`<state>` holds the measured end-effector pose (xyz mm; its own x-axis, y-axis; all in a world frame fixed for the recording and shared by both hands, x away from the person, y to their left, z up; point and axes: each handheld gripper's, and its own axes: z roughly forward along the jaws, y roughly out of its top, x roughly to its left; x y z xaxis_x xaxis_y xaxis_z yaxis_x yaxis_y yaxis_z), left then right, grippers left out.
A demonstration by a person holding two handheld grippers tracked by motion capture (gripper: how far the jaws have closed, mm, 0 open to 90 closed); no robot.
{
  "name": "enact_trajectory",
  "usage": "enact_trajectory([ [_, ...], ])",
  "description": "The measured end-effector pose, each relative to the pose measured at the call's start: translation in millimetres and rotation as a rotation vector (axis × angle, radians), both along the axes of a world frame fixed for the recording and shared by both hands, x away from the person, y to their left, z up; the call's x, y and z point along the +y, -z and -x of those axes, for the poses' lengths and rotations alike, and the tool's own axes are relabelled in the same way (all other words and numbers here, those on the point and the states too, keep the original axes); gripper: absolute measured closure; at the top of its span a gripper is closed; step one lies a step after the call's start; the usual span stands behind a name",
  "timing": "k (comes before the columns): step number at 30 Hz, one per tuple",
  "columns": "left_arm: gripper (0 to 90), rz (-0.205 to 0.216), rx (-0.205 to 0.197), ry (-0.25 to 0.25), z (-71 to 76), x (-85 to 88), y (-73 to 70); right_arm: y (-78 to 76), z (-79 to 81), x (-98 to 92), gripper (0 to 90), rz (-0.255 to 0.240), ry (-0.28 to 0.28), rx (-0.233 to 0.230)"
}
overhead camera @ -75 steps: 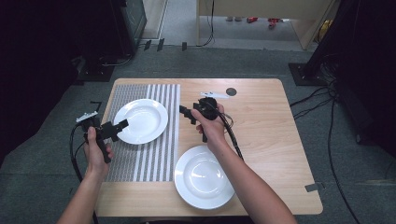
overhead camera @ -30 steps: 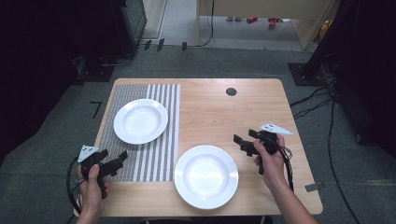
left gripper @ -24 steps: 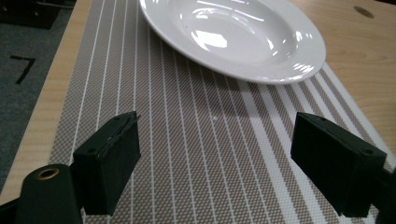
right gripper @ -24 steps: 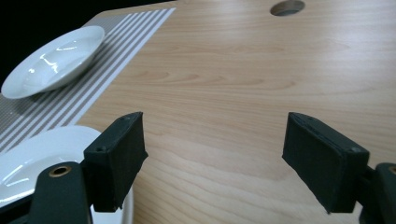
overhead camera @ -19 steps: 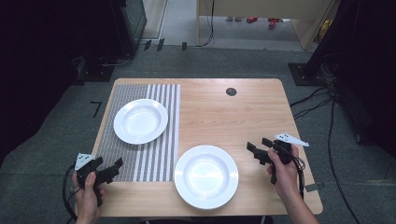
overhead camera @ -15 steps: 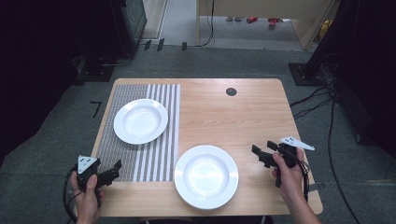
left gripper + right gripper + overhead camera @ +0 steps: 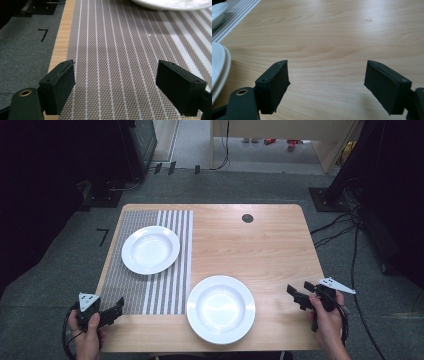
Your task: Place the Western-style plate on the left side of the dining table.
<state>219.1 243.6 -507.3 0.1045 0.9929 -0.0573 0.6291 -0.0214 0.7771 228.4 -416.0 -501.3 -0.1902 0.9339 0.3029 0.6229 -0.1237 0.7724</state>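
Observation:
Two white plates are on the wooden table. One plate lies on the striped placemat at the left; its rim crosses the top of the left gripper view. The other plate lies on bare wood near the front edge, and its rim is at the left of the right gripper view. My left gripper is at the front left corner, open over the placemat, with nothing between its jaws. My right gripper is near the front right edge, open over bare wood, holding nothing.
A dark round cable hole sits near the table's far edge. Grey carpet surrounds the table, with cables on the floor at the right and dark equipment at the back left.
Both hands have drawn back toward the front edge of the table: the right gripper moved right and nearer, the left slightly nearer. The plates have not moved.

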Motion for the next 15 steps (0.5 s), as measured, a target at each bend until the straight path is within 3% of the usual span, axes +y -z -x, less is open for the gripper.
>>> enact_trajectory([
  [6, 16.0, -0.007, 0.011, -0.018, 2.1, 4.3, 2.9, 8.8, 11.4, -17.5, 19.7, 0.022, 0.035, 0.026],
  [10, 16.0, -0.017, 0.021, -0.010, 1.8, 3.2, 4.5, 15.6, 18.5, -25.6, 19.3, 0.093, 0.057, 0.041],
  [15, 16.0, -0.047, 0.037, 0.016, 1.2, -1.7, 7.5, 21.0, 26.9, -33.2, 18.9, 0.121, 0.074, 0.057],
])
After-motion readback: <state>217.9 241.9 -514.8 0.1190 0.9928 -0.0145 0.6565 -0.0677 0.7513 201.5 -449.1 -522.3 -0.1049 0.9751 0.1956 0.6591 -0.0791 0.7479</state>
